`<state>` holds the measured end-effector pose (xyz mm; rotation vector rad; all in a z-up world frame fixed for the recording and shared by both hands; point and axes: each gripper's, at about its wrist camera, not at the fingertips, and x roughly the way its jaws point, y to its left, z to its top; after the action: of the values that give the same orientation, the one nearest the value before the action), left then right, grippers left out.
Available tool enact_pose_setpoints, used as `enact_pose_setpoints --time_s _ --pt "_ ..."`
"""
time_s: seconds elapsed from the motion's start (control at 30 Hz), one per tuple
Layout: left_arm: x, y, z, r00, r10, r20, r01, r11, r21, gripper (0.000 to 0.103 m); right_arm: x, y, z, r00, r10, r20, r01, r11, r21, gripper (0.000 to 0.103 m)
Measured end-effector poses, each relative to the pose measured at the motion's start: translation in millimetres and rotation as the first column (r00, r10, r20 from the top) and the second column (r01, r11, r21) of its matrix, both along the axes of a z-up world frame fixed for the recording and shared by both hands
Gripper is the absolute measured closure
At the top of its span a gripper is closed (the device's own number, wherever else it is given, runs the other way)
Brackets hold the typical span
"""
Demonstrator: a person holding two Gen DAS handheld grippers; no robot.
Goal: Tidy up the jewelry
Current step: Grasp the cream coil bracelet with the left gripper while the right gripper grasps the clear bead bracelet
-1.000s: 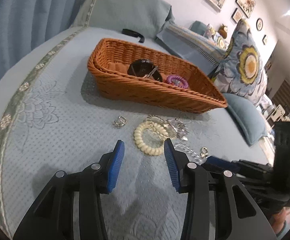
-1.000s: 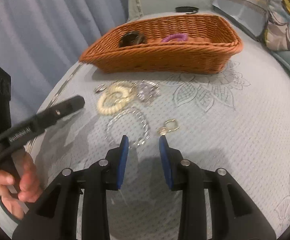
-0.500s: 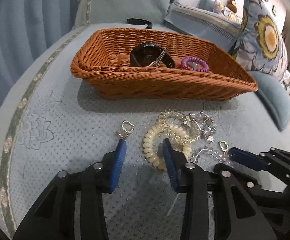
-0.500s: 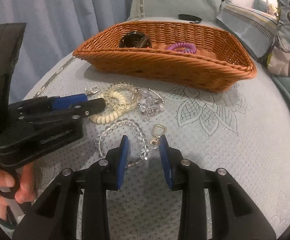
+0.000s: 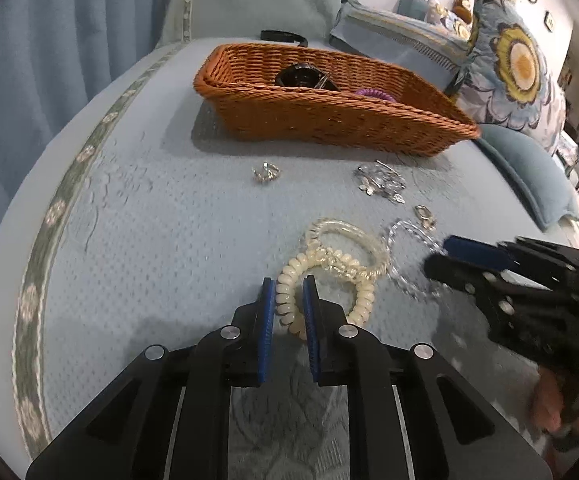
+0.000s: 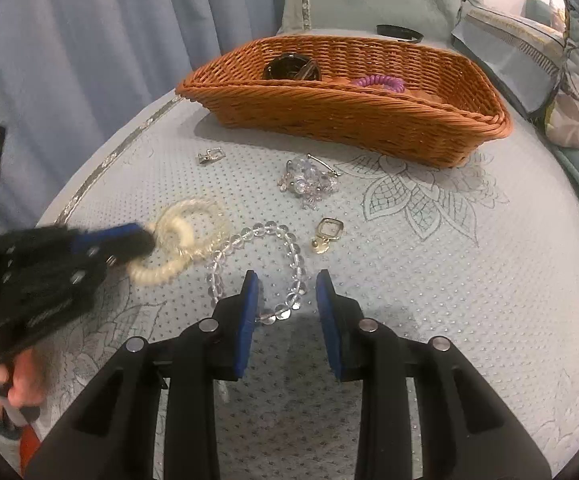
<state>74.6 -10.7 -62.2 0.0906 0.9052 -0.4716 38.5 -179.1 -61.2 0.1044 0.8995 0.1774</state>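
My left gripper is shut on a cream coil hair tie, which is tangled with a clear coil tie; both lie low over the blue bedspread. The cream tie also shows in the right wrist view, held by the left gripper. My right gripper is open, its jaws either side of the near arc of a clear bead bracelet. An orange wicker basket at the back holds a dark round item and a purple coil tie.
On the bedspread lie a crystal brooch, a gold square pendant and a small silver clip. A black band lies behind the basket. Pillows stand at the back right, a blue curtain at the left.
My left gripper has closed on the cream coil tie and pulled it with the clear tie away from the brooch. My right gripper has opened wider over the bead bracelet.
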Motion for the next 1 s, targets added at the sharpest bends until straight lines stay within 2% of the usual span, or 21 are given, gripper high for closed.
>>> enact_pose_setpoints --time_s 0.1,0.2,0.3,0.33,0.63,0.73,0.8,1.0 --pt "-4.0 -3.0 -3.4 1.0 -0.003 0.02 0.003 1.0 0.009 0.089 3.4 9.7 -1.6 1.0 -0.005 0.016 0.006 0.999 -0.05 0.076" --pt "-8.9 -14.9 -4.5 0.997 -0.028 0.071 0.021 0.996 0.092 0.091 3.3 21.4 -1.7 1.0 -0.002 0.028 0.006 0.991 -0.135 0.076" --pt "-13.8 -21.0 -4.1 0.994 -0.034 0.107 0.019 0.99 0.141 0.094 1.0 27.7 -1.0 0.999 0.037 0.035 -0.032 0.989 -0.147 0.093" --pt "-13.3 -19.7 -2.2 0.994 -0.03 0.109 0.016 0.991 0.131 0.094 0.6 28.3 -0.6 0.998 0.042 0.036 -0.036 0.988 -0.147 0.097" --pt "-8.5 10.4 33.5 0.983 0.039 0.177 -0.035 0.999 -0.03 0.094 -6.5 20.3 11.8 0.997 0.044 0.066 -0.036 0.993 -0.117 0.097" --pt "-17.0 3.7 41.7 0.974 0.012 0.225 -0.012 1.0 -0.004 0.095 -9.2 16.3 19.5 0.996 0.042 0.084 -0.033 0.993 -0.11 0.097" --pt "-24.2 -0.4 49.4 0.969 -0.014 0.249 0.02 1.0 -0.023 0.095 -9.6 12.0 24.0 0.995 0.037 0.09 -0.029 0.995 -0.091 0.097" --pt "-17.9 8.1 48.6 0.974 0.021 0.227 -0.007 0.998 -0.062 0.094 -11.6 -3.1 39.7 0.993 0.007 0.116 -0.005 1.0 -0.018 0.097"
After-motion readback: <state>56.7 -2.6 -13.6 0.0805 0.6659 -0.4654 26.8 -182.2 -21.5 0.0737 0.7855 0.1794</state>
